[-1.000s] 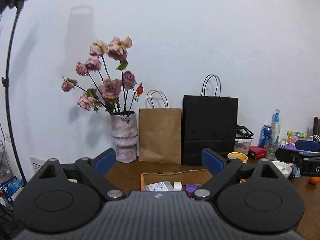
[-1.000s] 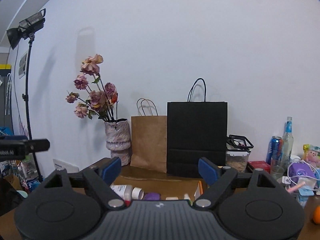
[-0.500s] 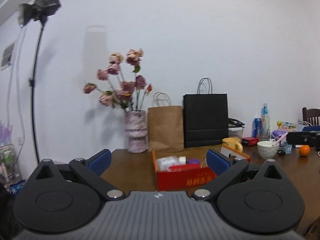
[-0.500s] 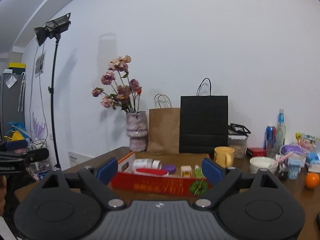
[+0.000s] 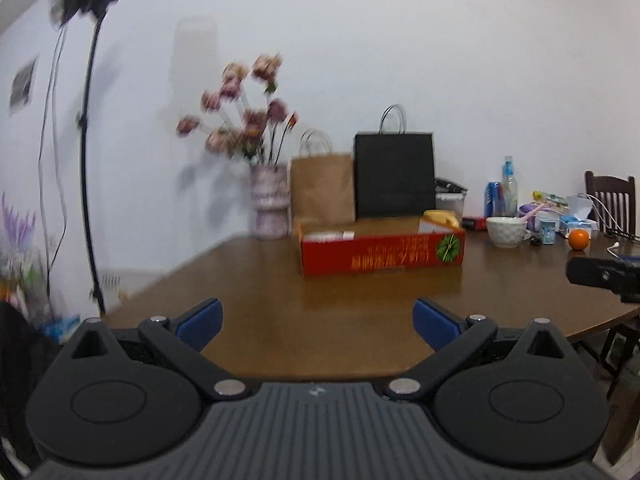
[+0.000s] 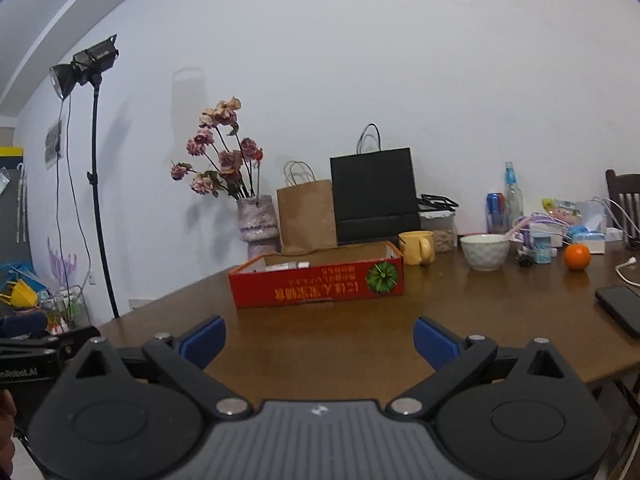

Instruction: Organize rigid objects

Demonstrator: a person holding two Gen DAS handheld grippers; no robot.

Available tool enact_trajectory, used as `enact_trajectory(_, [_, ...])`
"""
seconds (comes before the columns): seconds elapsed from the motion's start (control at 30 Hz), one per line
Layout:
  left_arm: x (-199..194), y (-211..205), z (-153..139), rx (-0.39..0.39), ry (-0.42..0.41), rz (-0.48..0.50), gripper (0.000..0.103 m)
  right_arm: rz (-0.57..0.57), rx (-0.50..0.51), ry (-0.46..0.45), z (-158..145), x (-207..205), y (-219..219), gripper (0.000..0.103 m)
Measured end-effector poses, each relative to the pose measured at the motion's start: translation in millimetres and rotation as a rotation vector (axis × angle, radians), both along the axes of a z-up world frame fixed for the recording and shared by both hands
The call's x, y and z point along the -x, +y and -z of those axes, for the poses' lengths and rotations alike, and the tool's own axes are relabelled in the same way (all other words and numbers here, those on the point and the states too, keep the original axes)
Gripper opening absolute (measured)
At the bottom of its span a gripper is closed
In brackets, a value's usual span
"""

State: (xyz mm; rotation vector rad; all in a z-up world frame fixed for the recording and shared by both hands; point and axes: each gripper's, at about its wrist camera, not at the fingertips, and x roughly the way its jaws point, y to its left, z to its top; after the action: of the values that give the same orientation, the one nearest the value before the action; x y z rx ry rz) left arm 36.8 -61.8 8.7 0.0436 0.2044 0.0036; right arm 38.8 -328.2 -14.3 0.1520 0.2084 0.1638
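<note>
A shallow red cardboard box (image 5: 382,256) (image 6: 316,284) sits mid-table with a few white items just showing over its rim. Behind it stand a yellow mug (image 6: 416,246), a white bowl (image 6: 484,250) and an orange (image 6: 577,257). My left gripper (image 5: 316,320) is open over the near table edge, well short of the box, with nothing between its blue pads. My right gripper (image 6: 319,338) hovers beside it at about the same distance; its jaws are opening and hold nothing.
A vase of pink flowers (image 6: 258,220), a brown paper bag (image 6: 306,216) and a black paper bag (image 6: 374,196) line the back wall. Bottles, cans and clutter fill the back right. A dark phone (image 6: 620,308) lies at right. A light stand (image 6: 96,184) is at left, a chair (image 5: 610,200) at right.
Both grippers have pulled back from over the box and sunk, so the box now sits far ahead and the bare near table shows. The right jaws have spread a little wider.
</note>
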Motion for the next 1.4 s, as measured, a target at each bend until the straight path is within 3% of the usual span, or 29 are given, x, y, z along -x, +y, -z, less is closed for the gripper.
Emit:
enact_trajectory(0.2, [11.5, -7.8, -5.0, 0.006, 0.008, 0.043, 0.103, 0.025, -0.002, 0.025, 5.6, 10.4, -4.2, 0.103])
enact_trajectory(0.37, [14.4, -10.7, -10.4, 0.013, 0.003, 0.069, 0.103, 0.012, 0.024, -0.007, -6.4, 9.4, -0.4, 0.103])
enact_trajectory(1.4, [18.2, -11.1, -15.4, -0.015, -0.039, 0.054, 0.103, -0.007, 0.030, -0.021, -9.4, 9.3, 2.2, 0.103])
